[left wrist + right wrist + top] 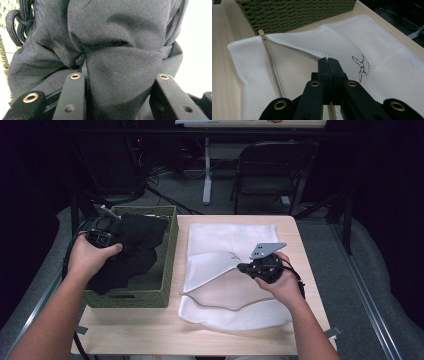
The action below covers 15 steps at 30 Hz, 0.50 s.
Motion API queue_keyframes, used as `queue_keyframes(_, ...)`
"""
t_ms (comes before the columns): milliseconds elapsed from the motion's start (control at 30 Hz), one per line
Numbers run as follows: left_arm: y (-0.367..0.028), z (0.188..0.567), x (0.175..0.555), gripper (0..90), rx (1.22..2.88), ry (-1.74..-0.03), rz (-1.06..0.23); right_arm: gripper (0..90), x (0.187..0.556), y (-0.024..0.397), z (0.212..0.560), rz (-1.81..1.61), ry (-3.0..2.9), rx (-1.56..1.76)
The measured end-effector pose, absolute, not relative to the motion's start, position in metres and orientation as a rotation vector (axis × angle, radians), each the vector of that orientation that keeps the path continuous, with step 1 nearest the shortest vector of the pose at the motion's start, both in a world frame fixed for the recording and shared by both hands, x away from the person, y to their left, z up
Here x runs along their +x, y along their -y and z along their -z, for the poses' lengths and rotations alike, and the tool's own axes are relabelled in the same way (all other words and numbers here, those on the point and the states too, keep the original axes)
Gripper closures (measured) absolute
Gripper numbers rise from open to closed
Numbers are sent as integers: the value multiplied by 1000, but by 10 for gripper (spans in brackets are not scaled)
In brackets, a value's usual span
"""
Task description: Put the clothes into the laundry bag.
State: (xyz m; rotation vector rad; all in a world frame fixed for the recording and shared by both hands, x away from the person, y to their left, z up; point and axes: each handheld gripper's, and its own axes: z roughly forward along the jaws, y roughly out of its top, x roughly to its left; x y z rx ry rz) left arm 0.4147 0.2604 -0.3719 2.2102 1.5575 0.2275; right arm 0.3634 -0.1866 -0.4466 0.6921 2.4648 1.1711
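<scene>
A black garment [136, 246] hangs bunched over the green woven basket [125, 297] at the table's left. My left gripper [116, 240] is shut on it; in the left gripper view a thick fold of the dark cloth [112, 37] fills the gap between the jaws of my left gripper [117, 75], and a black cord [15, 25] dangles at upper left. A white mesh laundry bag [235, 235] lies flat beside the basket. My right gripper [241, 268] is shut on the bag's zipper edge and holds the top layer raised. Its jaws meet on the mesh bag [387, 65] where my right gripper [328, 60] pinches it.
The bag's zipper [272, 65] runs along the open mouth toward the basket [294, 12]. Bare wooden table [130, 330] lies in front of the basket and bag. Behind the table stand a dark folding chair [272, 165] and a white desk leg [206, 175].
</scene>
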Motion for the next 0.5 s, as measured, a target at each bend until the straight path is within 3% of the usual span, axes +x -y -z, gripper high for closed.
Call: queue_keyframes(500,-246,359,399,619,2290,-1427,-209,900,363,187,449,-1175,-2469,697)
